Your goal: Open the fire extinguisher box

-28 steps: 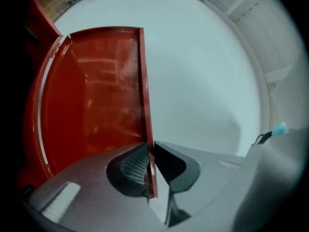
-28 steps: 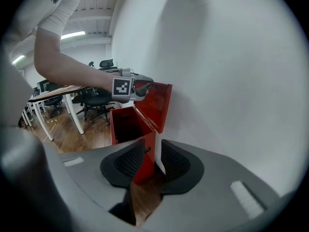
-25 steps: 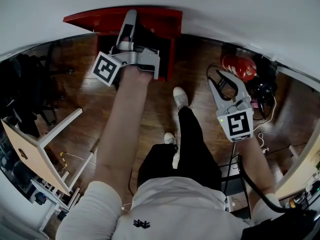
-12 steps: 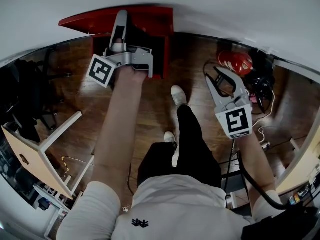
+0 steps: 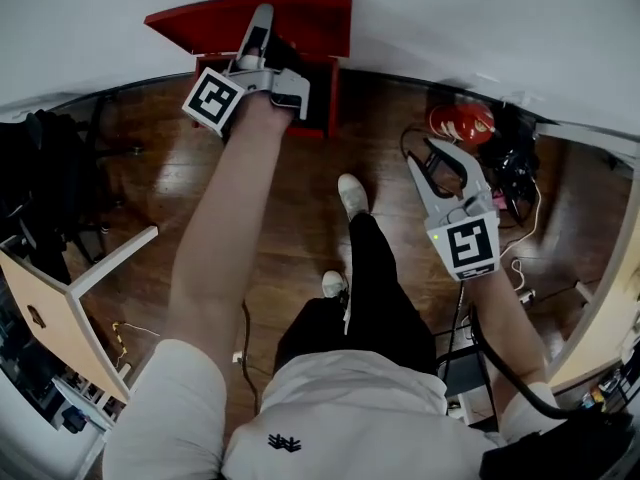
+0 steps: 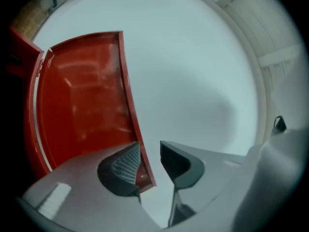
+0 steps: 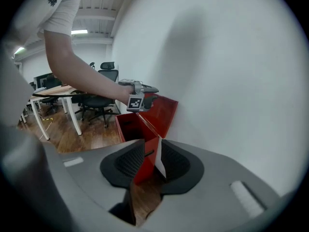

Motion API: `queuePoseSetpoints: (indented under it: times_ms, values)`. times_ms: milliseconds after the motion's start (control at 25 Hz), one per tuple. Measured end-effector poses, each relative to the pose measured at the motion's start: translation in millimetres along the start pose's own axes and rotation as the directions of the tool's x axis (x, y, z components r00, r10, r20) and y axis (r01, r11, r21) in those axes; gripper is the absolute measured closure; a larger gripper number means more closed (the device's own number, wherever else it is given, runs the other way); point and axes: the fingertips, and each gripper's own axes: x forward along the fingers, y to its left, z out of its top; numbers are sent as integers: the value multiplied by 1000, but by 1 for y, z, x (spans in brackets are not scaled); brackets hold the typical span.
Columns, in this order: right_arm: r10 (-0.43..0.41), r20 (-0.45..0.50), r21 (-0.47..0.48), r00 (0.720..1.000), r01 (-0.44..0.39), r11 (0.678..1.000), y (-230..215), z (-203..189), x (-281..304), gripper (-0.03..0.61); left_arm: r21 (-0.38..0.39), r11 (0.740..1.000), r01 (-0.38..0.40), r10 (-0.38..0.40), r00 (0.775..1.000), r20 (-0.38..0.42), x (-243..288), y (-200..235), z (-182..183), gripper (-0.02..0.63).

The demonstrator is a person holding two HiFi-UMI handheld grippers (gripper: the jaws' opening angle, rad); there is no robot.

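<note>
The red fire extinguisher box stands on the floor against the white wall, its lid swung up and leaning back toward the wall. My left gripper reaches to the lid's upper edge. In the left gripper view the lid has its thin edge between the opening jaws of the left gripper, close by the left pad, with a gap to the other pad. My right gripper hangs open over the floor, well right of the box. Nothing lies between the jaws of the right gripper; the box shows far behind them.
A red extinguisher lies on the wooden floor by black cables at the right. A light desk stands at the left. The person's leg and white shoe are below the box. Office chairs stand further back.
The lid has swung higher toward the wall with the left gripper on its edge, and the left arm now reaches further. The right gripper has barely moved.
</note>
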Motion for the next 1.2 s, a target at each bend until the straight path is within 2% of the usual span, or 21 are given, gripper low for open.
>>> queuePoseSetpoints:
  times_ms: [240,360,480,600,680,760,800,920,1000,1040,1080,1120,1200]
  values:
    - [-29,8,4,1000,29,1000,0,-2,-22,468,21,1000,17,-17,1000,-6,10,-14,6,499]
    - [-45,17,29,999,44,999,1,3,-30,468,29,1000,10,-9,1000,-28,-5,-27,6,499]
    - [-66,43,26,997,64,998,3,17,-41,468,55,997,45,-42,998,-54,-26,-57,8,499]
    - [-88,78,15,993,87,996,18,32,-64,468,137,985,107,-89,988,-127,-63,-102,0,499]
    - [-103,109,19,989,102,995,31,44,-84,468,222,962,160,-116,973,-200,-95,-137,-10,499]
    - [-119,137,8,983,119,993,47,55,-109,468,327,916,234,-143,950,-278,-132,-173,-22,500]
    - [-125,147,6,981,126,992,58,60,-122,468,390,877,279,-154,934,-322,-154,-192,-29,502]
    - [-124,170,15,978,123,992,105,72,-159,468,587,713,382,-108,888,-447,-235,-237,-50,509]
    - [-115,172,19,978,114,993,142,77,-182,469,679,608,411,-28,866,-499,-298,-253,-59,515]
    - [-115,175,35,978,111,993,158,80,-194,469,707,566,425,9,854,-520,-326,-259,-64,515]
    - [-118,178,63,977,108,992,172,82,-207,469,722,534,440,41,840,-542,-351,-264,-69,515]
    - [-121,182,98,976,105,990,184,84,-221,469,728,512,455,68,824,-563,-373,-268,-76,515]
    - [-132,198,144,971,104,984,200,88,-247,469,723,488,489,103,790,-604,-412,-276,-92,515]
